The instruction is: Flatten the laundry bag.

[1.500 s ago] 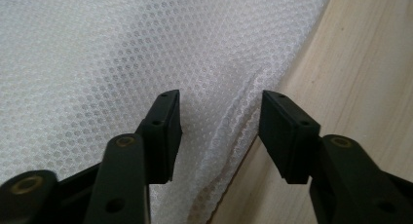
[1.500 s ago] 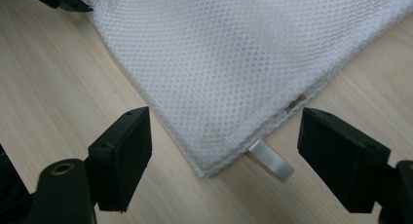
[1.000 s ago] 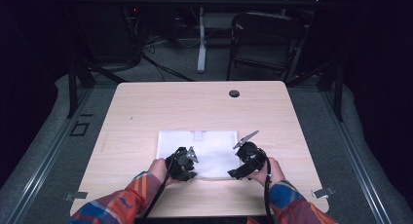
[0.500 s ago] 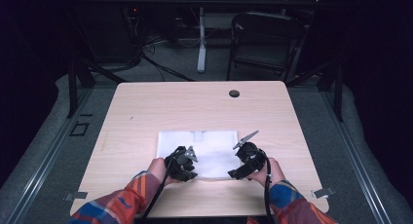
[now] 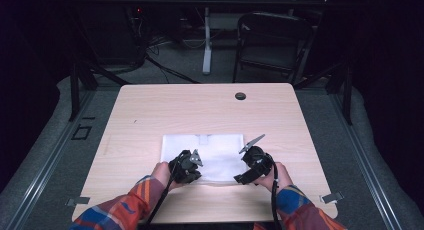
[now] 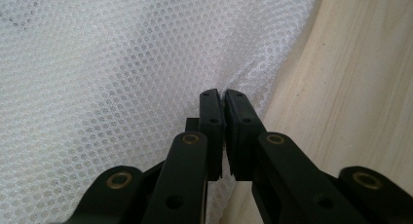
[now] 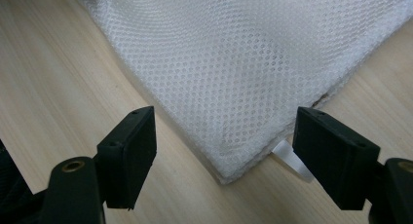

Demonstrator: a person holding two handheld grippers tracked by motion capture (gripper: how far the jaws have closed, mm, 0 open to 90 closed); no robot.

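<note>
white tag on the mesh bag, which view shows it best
The right gripper view: the tag sticks out from under the mesh bag corner, between the open right claw. The left gripper view shows mesh pinched in the shut left claw; in the high view the corner is too small to tell.

High cam overhead, facing fwd; both gripper cams close on mesh cloth.
</note>
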